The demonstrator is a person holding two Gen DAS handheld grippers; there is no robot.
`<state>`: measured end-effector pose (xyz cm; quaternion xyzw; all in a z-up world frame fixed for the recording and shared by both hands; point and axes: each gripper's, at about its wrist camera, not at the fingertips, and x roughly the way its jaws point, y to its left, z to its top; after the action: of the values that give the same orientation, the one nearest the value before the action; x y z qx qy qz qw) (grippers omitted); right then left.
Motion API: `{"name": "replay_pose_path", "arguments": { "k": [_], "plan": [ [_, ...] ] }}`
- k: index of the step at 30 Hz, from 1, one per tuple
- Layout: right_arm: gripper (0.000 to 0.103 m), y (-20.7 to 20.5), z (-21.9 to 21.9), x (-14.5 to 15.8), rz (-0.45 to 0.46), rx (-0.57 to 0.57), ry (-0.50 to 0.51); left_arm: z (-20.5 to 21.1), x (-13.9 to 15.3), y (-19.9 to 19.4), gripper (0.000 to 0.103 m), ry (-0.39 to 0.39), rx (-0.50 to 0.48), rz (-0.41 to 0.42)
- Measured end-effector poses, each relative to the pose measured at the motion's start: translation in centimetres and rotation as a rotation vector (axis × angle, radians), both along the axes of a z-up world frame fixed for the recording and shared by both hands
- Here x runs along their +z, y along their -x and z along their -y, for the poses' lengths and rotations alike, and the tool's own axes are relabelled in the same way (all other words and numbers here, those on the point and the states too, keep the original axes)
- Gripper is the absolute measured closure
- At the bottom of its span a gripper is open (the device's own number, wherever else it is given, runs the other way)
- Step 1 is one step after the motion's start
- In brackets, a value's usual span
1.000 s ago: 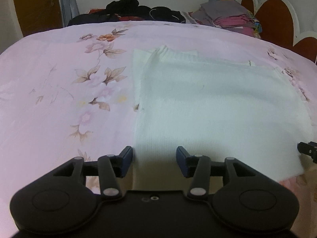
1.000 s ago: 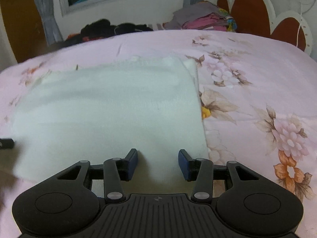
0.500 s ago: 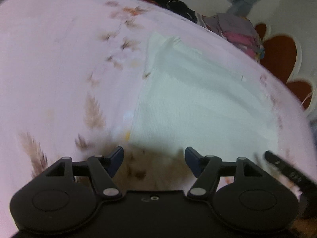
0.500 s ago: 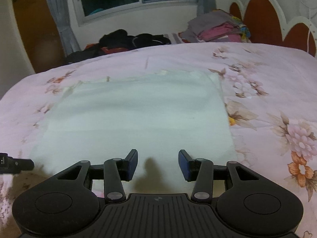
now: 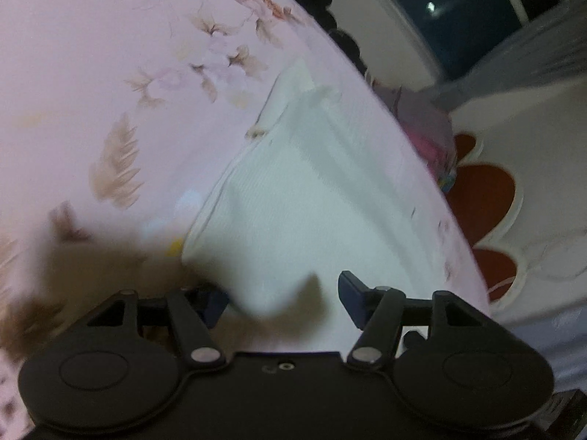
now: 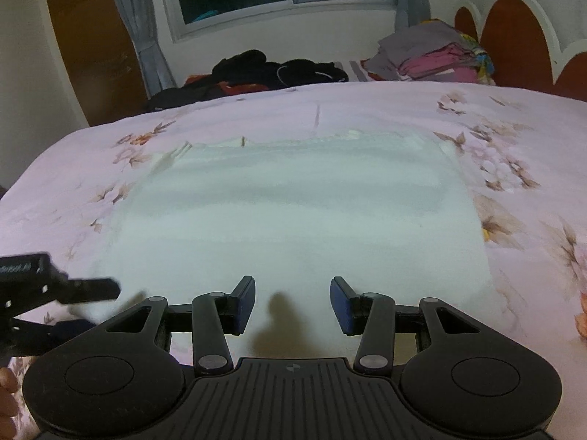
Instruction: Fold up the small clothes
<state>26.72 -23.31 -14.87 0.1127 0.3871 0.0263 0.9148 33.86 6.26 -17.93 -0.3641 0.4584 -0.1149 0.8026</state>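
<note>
Folding barely started: white knit garment [image 6: 293, 220] lies flat on floral bedsheet [image 6: 513, 121]; left gripper [image 5: 282, 299] and right gripper [image 6: 292, 302] both spread, gripping nothing.

The left gripper [image 5: 282, 299] is spread wide over the near corner of a white knit garment [image 5: 312, 205], which lies on a pink floral bedspread [image 5: 110, 73]. A red scalloped headboard [image 5: 484, 194] is at three o'clock, a dark window [image 5: 477, 18] at one o'clock.
</note>
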Motion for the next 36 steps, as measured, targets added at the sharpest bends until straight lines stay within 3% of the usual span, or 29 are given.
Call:
{"name": "replay_pose_path", "arguments": {
  "k": [5, 10, 13, 15, 21, 23, 27, 31, 36],
  "plan": [
    [0.058, -3.9, -0.3, -0.3, 0.017, -0.019, 0.033, 0.9, -0.6, -1.5, 0.042, 0.027, 0.04, 0.056],
    [0.058, -7.2, -0.8, -1.4, 0.0, -0.028, 0.057, 0.7, -1.3, -2.3, 0.079, 0.023, 0.082, 0.07],
    [0.058, -7.9, -1.7, -3.1, -0.035, 0.003, 0.131, 0.4, -1.6, -2.5, 0.093, 0.01, 0.089, 0.069],
    [0.058, -7.6, -2.4, -3.5, -0.021, 0.025, 0.189, 0.3, -1.5, -2.4, 0.094, 0.004, 0.096, 0.068],
    [0.058, -7.3, -2.1, -4.2, 0.003, 0.035, 0.191, 1.4, 0.2, -1.6, 0.096, -0.077, 0.11, 0.106],
    [0.058, -7.2, -2.1, -4.2, 0.012, 0.046, 0.194, 2.4, 1.8, -1.2, 0.096, -0.135, 0.104, 0.159],
    [0.058, -7.4, -0.5, -3.4, 0.008, 0.072, 0.101, 6.4, 6.0, -0.8, 0.096, -0.266, 0.014, 0.306],
    [0.058, -6.0, 3.9, -1.6, 0.068, -0.012, -0.036, 11.9, 9.2, -0.7, 0.096, -0.321, -0.153, 0.434],
    [0.058, -3.1, 10.4, 0.2, 0.113, -0.084, -0.062, 20.3, 9.3, 0.2, 0.096, -0.373, -0.356, 0.502]
  ]
}}
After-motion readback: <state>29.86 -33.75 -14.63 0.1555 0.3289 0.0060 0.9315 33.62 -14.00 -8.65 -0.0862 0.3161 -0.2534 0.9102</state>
